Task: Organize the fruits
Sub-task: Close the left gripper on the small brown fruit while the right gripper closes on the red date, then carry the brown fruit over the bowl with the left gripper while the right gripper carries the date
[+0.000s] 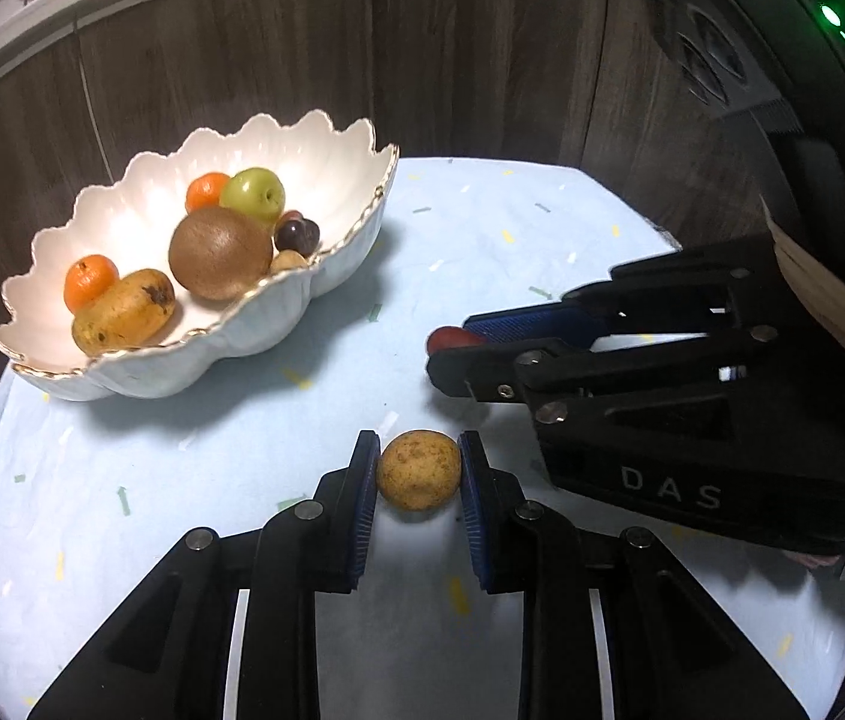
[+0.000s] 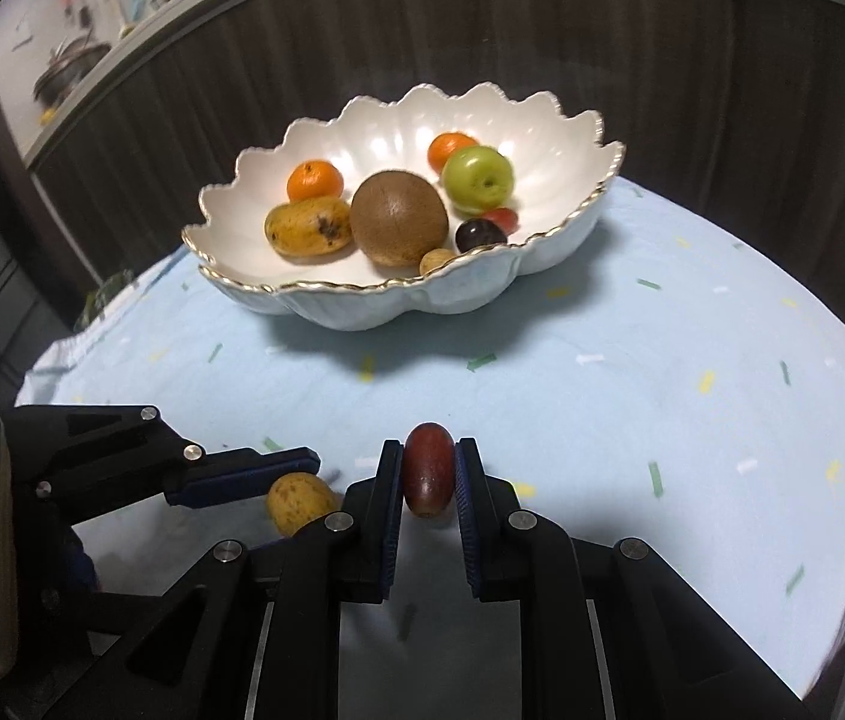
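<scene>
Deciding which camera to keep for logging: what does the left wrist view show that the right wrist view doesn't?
Only the left wrist view: the left tongs squeezing the speckled yellow fruit head-on.

Only the right wrist view: the right tongs clamping the dark red fruit head-on; a shelf of kitchenware.

Both: the scalloped bowl of fruit, including the kiwi, on the blue cloth.

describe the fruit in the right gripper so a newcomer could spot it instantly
On the pale blue confetti-patterned tablecloth, in front of the scalloped white bowl, the right gripper is shut on a small dark red oval fruit. The round speckled tan fruit in the left gripper is beside it.
</scene>
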The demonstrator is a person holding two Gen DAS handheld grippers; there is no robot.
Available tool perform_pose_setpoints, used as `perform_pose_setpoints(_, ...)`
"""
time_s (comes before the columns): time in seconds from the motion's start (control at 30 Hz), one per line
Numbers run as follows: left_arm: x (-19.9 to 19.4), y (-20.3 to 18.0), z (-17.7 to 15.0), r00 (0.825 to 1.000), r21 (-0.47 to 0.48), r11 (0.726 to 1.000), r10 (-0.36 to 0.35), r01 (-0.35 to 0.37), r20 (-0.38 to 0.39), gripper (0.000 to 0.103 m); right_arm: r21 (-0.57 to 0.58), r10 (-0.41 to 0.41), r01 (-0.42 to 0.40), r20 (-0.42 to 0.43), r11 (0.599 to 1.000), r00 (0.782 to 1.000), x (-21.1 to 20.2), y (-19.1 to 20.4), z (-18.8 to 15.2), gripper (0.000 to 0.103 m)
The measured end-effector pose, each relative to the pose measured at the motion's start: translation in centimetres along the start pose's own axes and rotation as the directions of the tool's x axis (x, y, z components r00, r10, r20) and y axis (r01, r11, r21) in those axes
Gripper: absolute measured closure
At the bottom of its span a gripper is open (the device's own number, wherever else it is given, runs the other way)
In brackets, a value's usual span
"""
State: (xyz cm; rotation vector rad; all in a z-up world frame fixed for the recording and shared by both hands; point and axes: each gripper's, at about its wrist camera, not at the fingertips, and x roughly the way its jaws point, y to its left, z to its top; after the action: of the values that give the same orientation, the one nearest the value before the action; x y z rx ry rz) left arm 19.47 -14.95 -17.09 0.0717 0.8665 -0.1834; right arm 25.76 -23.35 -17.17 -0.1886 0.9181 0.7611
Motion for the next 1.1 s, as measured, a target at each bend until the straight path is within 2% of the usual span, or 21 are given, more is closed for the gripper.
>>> perform_pose_setpoints(0.43,-4.6,3.0,0.4,0.999,-0.006,1.0,0.021,-0.021,0.036,0.077,0.2,-0.095,0.071,0.116,0.977,0.989,-4.4,3.2,0.1,0.085)
perform_pose_setpoints(0.63,-6.5,4.8,0.5,0.998,-0.017,1.0,0.028,-0.027,0.054,0.077,0.276,-0.123,0.077,0.153,0.958,0.981,-5.4,4.9,0.2,0.085)
perform_pose_setpoints(0.83,-7.6,7.0,0.4,0.998,-0.029,0.999,0.035,-0.033,0.057,0.077,0.328,-0.136,0.073,0.174,0.942,0.975,-5.9,6.5,0.6,0.085)
perform_pose_setpoints(1.1,-9.2,10.6,1.8,0.994,-0.053,0.997,0.056,-0.052,0.091,0.077,0.356,-0.186,0.103,0.205,0.929,0.961,-6.1,9.3,3.1,0.085)
